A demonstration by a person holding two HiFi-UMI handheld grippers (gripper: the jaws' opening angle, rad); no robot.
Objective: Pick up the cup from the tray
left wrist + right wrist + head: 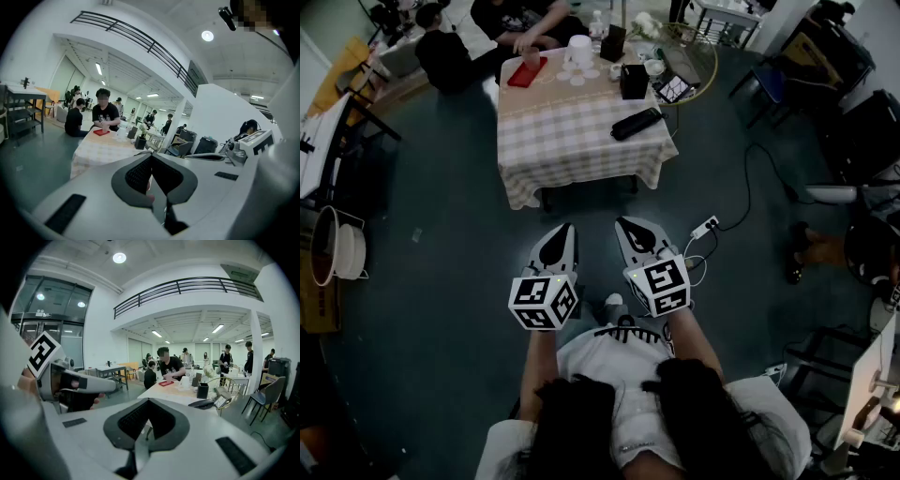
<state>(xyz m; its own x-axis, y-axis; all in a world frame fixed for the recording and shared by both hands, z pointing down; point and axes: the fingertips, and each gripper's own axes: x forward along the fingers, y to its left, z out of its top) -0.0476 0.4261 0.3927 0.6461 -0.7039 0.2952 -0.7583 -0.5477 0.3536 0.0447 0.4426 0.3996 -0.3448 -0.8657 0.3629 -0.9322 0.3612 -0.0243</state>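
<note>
Head view: left gripper (568,229) and right gripper (622,223), lower centre, both clenched empty, well apart from the checked table (581,141) at upper centre. The cup (532,58) stood on a red tray (523,77) beside a seated person's hand. Left gripper view: jaws met, table mid-left. Right gripper view: jaws met, black box (202,390) right of tray.

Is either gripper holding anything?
No, the left gripper and right gripper hang empty over the floor, short of the table.
</note>
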